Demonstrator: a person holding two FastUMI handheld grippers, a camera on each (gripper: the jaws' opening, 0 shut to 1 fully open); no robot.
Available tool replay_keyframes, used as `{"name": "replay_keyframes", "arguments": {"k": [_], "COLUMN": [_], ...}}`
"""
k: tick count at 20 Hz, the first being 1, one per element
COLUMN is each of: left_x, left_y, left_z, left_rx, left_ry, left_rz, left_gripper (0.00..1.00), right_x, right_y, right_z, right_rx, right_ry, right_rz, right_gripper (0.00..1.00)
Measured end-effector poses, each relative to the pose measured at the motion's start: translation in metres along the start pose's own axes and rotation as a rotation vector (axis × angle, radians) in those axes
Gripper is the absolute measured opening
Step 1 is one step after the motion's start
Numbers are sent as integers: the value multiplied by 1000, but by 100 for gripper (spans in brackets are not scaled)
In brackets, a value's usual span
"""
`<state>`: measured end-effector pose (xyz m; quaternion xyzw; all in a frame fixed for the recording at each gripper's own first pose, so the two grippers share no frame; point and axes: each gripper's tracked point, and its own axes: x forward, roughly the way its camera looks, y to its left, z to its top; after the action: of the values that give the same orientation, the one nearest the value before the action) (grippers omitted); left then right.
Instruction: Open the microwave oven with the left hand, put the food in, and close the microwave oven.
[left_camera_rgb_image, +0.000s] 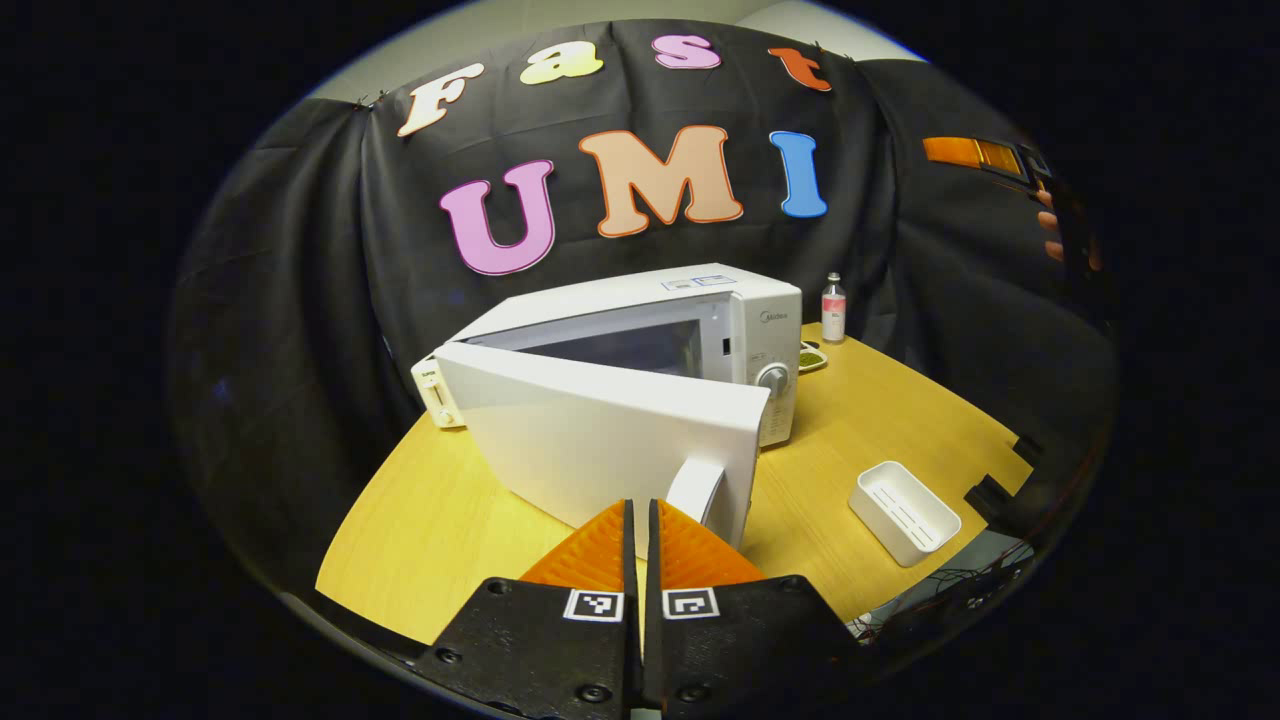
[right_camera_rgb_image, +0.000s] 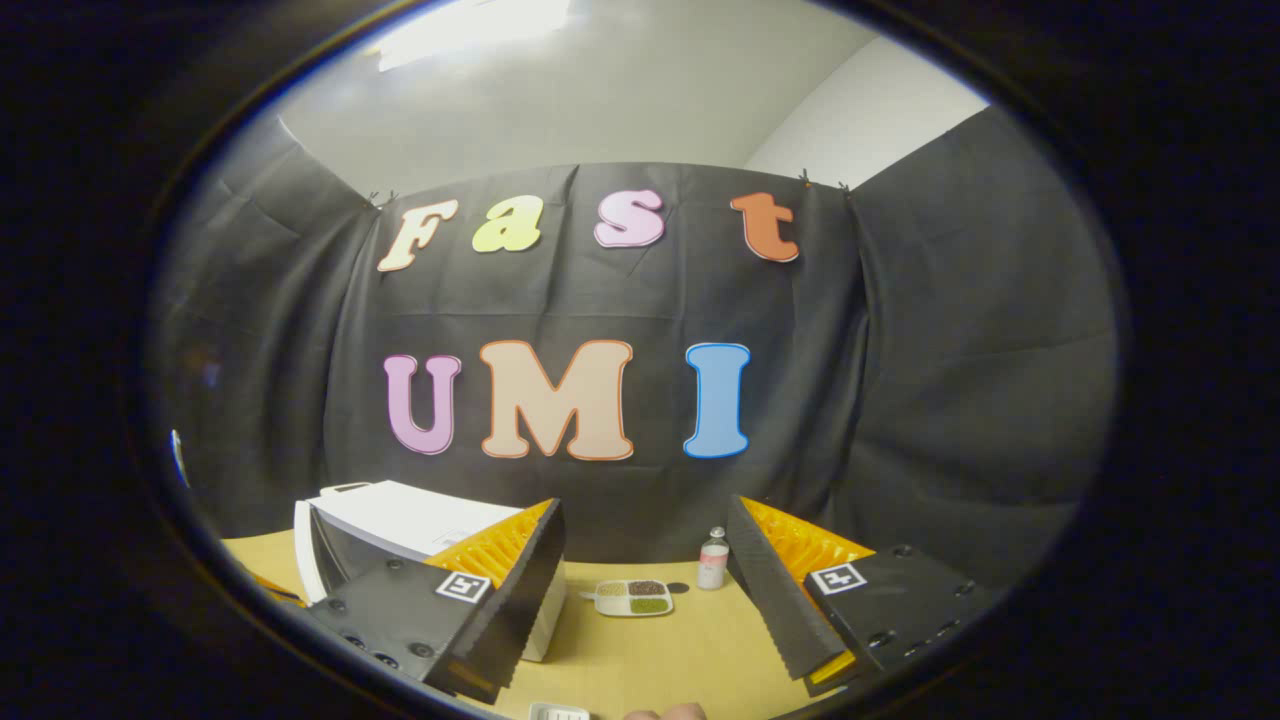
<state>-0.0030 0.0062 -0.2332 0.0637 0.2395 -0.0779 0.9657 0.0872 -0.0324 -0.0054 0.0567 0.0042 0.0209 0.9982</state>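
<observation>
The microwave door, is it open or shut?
Partly open: the door swings out from the microwave, leaving a gap that shows the dark inside.

White microwave (left_camera_rgb_image: 640, 370), door (left_camera_rgb_image: 600, 440) ajar

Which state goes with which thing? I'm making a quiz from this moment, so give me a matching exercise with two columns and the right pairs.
Things:
1. microwave door
2. left tongs
3. right tongs
4. bottle

States:
A. standing upright at the back of the table
B. wide open, holding nothing
C. swung partly open
D. shut, just before the door handle

Pairs: 1-C, 2-D, 3-B, 4-A
</observation>
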Motion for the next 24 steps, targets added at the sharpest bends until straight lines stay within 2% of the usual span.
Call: {"name": "replay_keyframes", "arguments": {"k": [8,16,21,22,23,24], "left_x": [48,86,106,111,118,123], "left_y": [-24,-19,-30,-32,-36,-37], "left_z": [21,47,60,62,63,65], "left_rx": [-12,-23,-23,-17,-13,-11], "left_ry": [-10,-39,-53,-55,-53,-55], "left_rz": [-19,5,-14,-19,-24,-24], "left_gripper": [0,0,0,0,0,0], "right_x": [3,-2,-4,-4,-4,-5], "right_y": [-7,-17,-24,-24,-26,-28], "right_z": [-9,-8,-7,-8,-8,-9], "right_rx": [-27,-35,-41,-44,-46,-46], "right_ry": [4,-9,-14,-14,-11,-8], "right_rz": [35,30,18,15,12,9], "right_gripper": [92,93,93,100,93,100]}}
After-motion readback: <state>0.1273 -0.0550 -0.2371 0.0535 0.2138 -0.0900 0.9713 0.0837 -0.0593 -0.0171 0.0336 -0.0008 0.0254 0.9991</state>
